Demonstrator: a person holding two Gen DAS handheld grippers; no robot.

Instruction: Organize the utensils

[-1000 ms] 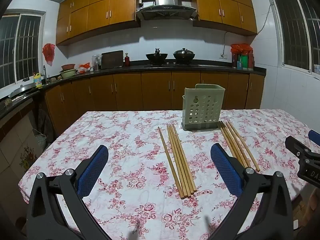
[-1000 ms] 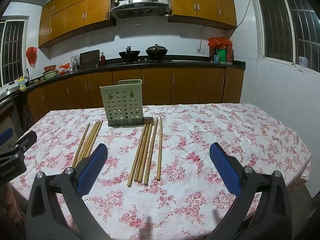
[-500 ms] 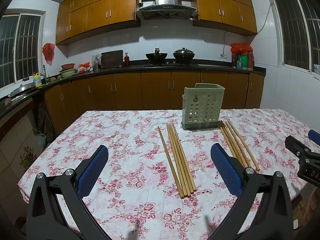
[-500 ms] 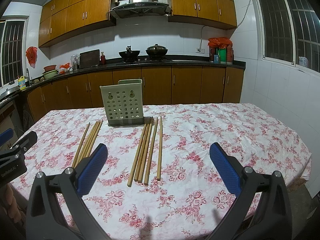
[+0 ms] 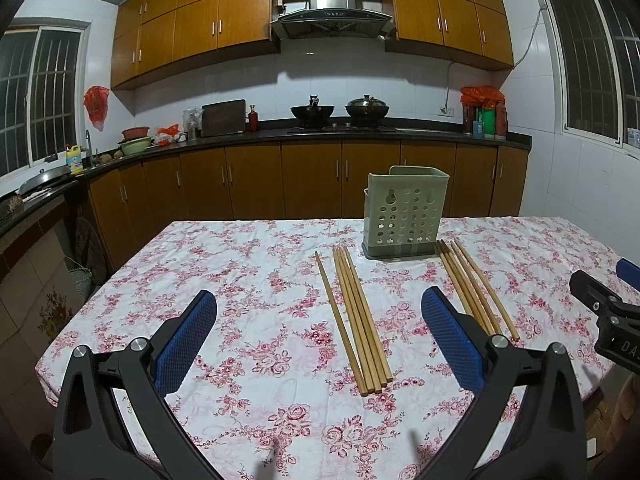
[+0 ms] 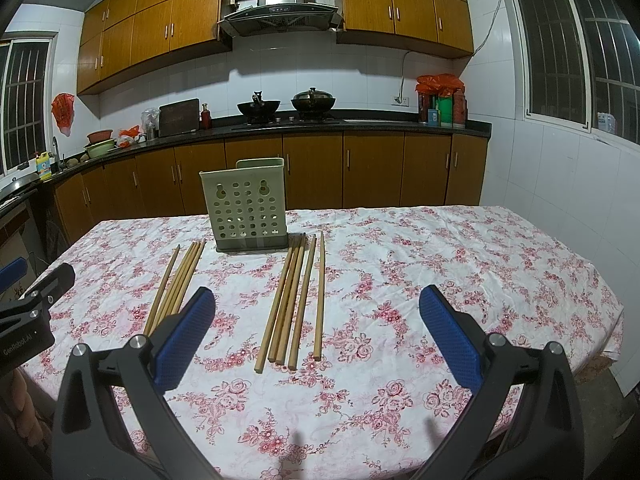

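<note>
A pale green perforated utensil holder point(image 5: 405, 212) stands upright on the floral tablecloth; it also shows in the right wrist view point(image 6: 247, 205). Two bunches of wooden chopsticks lie flat in front of it: a left bunch point(image 5: 357, 317) point(image 6: 176, 284) and a right bunch point(image 5: 474, 286) point(image 6: 296, 300). My left gripper point(image 5: 318, 340) is open and empty, held above the near table edge, short of the left bunch. My right gripper point(image 6: 316, 340) is open and empty, held short of the right bunch.
The table point(image 5: 240, 264) is covered with a white and red floral cloth. Kitchen cabinets and a counter with woks point(image 5: 338, 110) run behind it. The other gripper shows at the right edge of the left wrist view point(image 5: 608, 312) and the left edge of the right wrist view point(image 6: 28, 312).
</note>
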